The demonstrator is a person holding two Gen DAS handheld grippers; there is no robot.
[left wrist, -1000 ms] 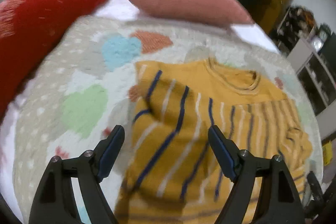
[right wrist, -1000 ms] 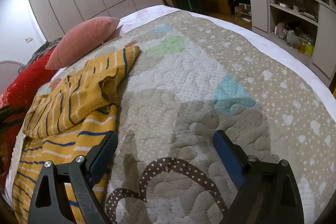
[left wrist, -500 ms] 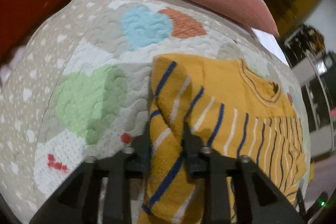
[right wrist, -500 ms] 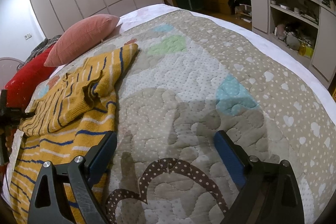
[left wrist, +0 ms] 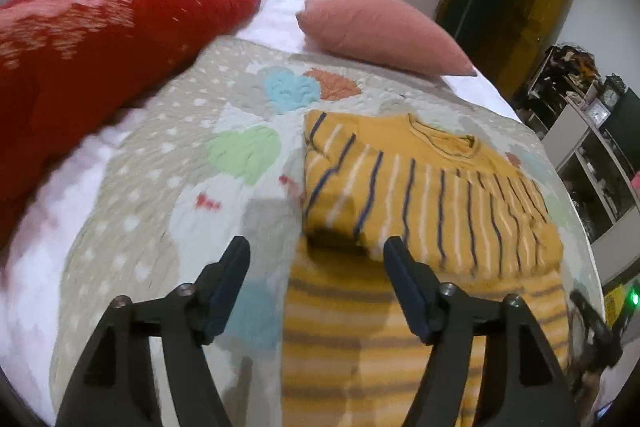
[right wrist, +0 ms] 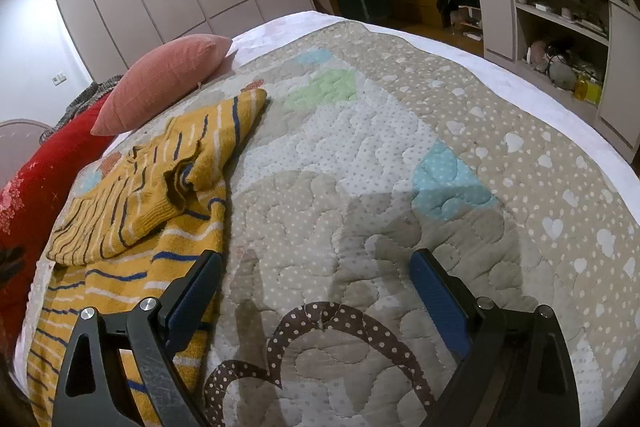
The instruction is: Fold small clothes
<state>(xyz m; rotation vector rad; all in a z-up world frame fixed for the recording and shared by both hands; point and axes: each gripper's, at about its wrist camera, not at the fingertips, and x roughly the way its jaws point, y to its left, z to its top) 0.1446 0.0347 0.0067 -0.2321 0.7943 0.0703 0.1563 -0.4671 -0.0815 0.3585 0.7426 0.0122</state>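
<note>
1. Left gripper [left wrist: 316,259]: jaws apart, having just been opening. Nothing lies between them. The dark pads hang above the quilt and the near edge of the folded cloth, gripping nothing.
2. Right gripper [right wrist: 316,279]: jaws spread wide, empty. Only quilt shows between the blue pads; its left finger [right wrist: 192,291] stands over the sweater's lower edge, and contact cannot be told.
3. Yellow striped sweater [left wrist: 420,187]: lies on the quilt, collar toward the pillows. In the left wrist view one sleeve is folded across the chest, its blue and white stripes running crosswise to the stripes of the body nearer the camera. In the right wrist view the same garment [right wrist: 132,211] sits at the left side of the bed, the sleeve's ribbed cuff curled open on top.
4. Quilt [right wrist: 360,187]: beige with white dots and hearts, coloured heart patches, a brown dotted curve near the right gripper.
5. Pink pillow [left wrist: 380,31]: beyond the sweater's collar, apart from it.
6. Red pillow [left wrist: 100,39]: far left, blurred.
7. Shelf unit [right wrist: 560,27]: beside the bed, at right.
</note>
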